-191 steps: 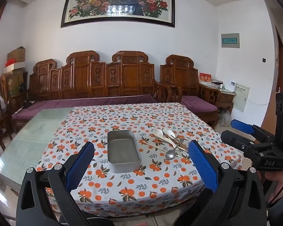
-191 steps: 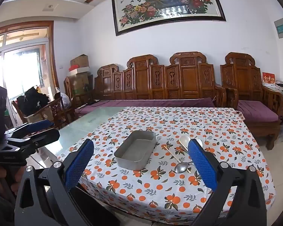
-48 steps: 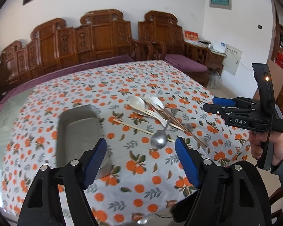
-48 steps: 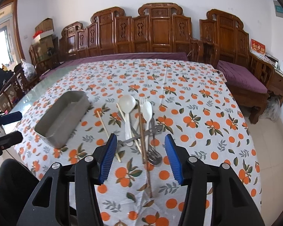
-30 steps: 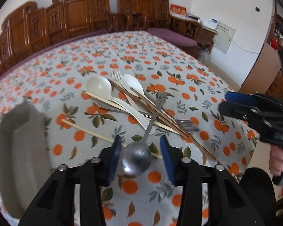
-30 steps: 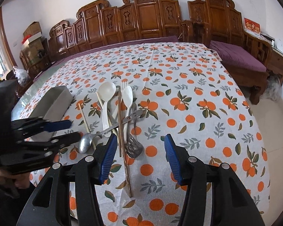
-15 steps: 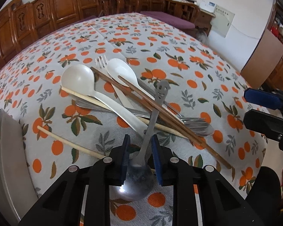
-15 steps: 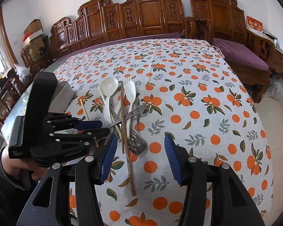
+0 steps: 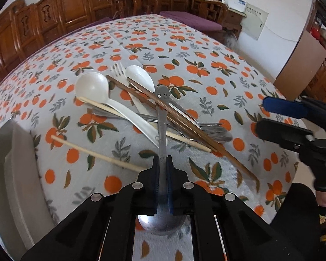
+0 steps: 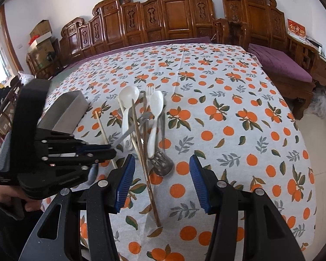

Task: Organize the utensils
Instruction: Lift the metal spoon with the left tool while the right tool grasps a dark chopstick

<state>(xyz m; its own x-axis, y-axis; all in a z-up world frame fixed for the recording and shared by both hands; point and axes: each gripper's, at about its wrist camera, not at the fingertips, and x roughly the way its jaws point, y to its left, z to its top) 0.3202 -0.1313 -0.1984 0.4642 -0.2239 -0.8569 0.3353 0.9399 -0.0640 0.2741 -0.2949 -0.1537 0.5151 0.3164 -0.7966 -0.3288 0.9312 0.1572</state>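
My left gripper (image 9: 162,163) is shut on the neck of a metal spoon (image 9: 162,130); its bowl sits between my fingers and its handle points away over the pile. The pile holds two white plastic spoons (image 9: 93,89), a white fork (image 9: 118,68), dark wooden chopsticks (image 9: 184,119), pale chopsticks (image 9: 93,153) and metal cutlery (image 9: 215,130). In the right wrist view the left gripper (image 10: 110,150) holds the spoon (image 10: 132,128) at the pile's left. My right gripper (image 10: 160,174) is open, just short of a metal slotted utensil (image 10: 160,163).
A grey metal tray (image 9: 8,163) lies left of the pile on the orange-print tablecloth (image 9: 206,65); it also shows in the right wrist view (image 10: 65,111). Carved wooden sofas (image 10: 173,15) stand behind the table. The table's near edge is close below both grippers.
My left gripper has closed on the metal spoon's neck and moved in closer. The right gripper has stayed open and crept slightly toward the pile.
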